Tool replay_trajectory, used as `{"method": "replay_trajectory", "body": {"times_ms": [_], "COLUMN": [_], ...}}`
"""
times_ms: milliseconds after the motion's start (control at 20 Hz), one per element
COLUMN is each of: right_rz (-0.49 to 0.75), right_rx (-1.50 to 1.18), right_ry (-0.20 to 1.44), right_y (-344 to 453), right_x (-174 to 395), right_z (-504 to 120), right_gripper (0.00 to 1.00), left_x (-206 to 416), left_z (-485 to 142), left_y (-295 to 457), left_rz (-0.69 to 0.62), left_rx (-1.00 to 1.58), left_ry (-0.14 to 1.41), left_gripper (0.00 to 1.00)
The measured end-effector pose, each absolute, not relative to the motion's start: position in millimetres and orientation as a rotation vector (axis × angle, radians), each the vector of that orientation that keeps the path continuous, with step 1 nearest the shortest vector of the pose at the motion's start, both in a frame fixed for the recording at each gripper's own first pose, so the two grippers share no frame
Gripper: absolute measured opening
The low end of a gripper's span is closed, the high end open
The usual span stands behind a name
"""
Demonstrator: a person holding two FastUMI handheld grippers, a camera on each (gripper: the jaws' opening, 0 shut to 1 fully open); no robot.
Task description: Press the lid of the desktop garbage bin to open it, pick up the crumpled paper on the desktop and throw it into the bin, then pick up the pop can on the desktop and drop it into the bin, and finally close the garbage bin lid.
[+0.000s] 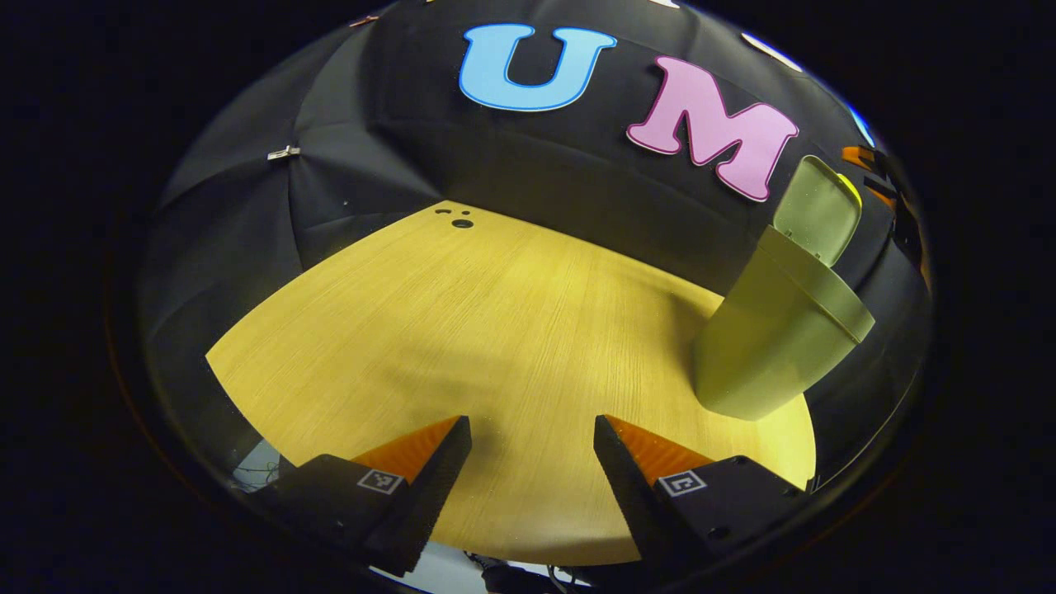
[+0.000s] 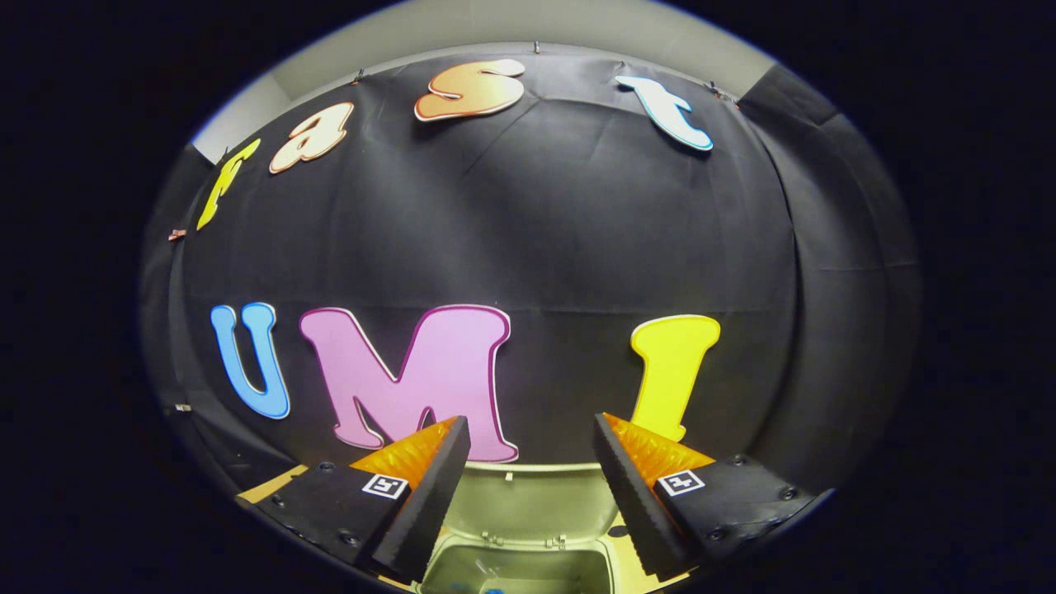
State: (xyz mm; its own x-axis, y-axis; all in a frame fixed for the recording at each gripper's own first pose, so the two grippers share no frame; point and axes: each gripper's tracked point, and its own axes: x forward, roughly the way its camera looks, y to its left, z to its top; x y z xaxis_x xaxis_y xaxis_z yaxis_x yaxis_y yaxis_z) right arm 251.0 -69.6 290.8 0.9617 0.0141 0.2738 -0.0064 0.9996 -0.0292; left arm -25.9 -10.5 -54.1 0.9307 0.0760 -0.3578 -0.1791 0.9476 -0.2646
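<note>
The pale green garbage bin (image 1: 775,338) stands on the right side of the wooden table (image 1: 462,330), its lid (image 1: 817,210) tipped up and open. My left gripper (image 1: 532,425) hovers open over the table's near part, well left of the bin, with nothing between its fingers. My right gripper (image 2: 528,422) is open and empty, held right above the bin's mouth (image 2: 520,569). The raised lid (image 2: 532,503) stands just behind that gripper's fingers. A small blue bit (image 2: 487,591) lies inside the bin, too little of it visible to name.
The black cloth wall closes the table's far and left sides. A few small dark holes (image 1: 460,221) mark the table's far edge. The near table edge runs just under my left gripper's fingers (image 1: 429,487).
</note>
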Motion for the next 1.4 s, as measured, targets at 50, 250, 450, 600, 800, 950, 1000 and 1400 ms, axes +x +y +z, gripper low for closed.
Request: {"method": "replay_trajectory", "body": {"times_ms": [50, 250, 450, 600, 800, 950, 1000, 1400], "right_rz": [0.001, -0.007, -0.007, -0.011, 0.001, 0.008, 0.009, 0.034], "right_rx": [-0.032, -0.044, -0.063, -0.065, -0.047, -0.049, -0.044, -0.024], "right_ry": [-0.284, -0.254, -0.172, -0.14, -0.123, -0.121, -0.118, -0.064], "right_y": [-69.8, -64.0, -61.8, -63.2, -62.5, -62.5, -62.6, -63.9], "right_x": [257.4, 285.6, 305.9, 305.9, 295.3, 276.4, 268.9, 218.0], "right_z": [294.1, 286.2, 257.5, 248.1, 239.5, 231.1, 227.5, 181.6], "right_gripper": [0.93, 0.93, 0.94, 0.95, 0.96, 0.96, 0.96, 0.96], "left_x": [-27.3, -32.1, -36.3, -34.9, -22.5, -9.6, -3.9, 36.4], "left_z": [-58.5, -62.5, -61.0, -65.1, -69.5, -73.7, -74.2, -50.2], "left_y": [-8.8, -7.6, -3.6, -3.5, -16.3, -33.2, -38.6, -75.2], "left_rz": [0.144, 0.162, 0.174, 0.183, 0.157, 0.111, 0.095, -0.029], "left_rx": [-0.299, -0.311, -0.298, -0.297, -0.305, -0.29, -0.28, -0.189], "left_ry": [0.358, 0.363, 0.36, 0.371, 0.388, 0.406, 0.408, 0.385], "left_gripper": [0.96, 0.96, 0.96, 0.96, 0.96, 0.96, 0.96, 0.96]}}
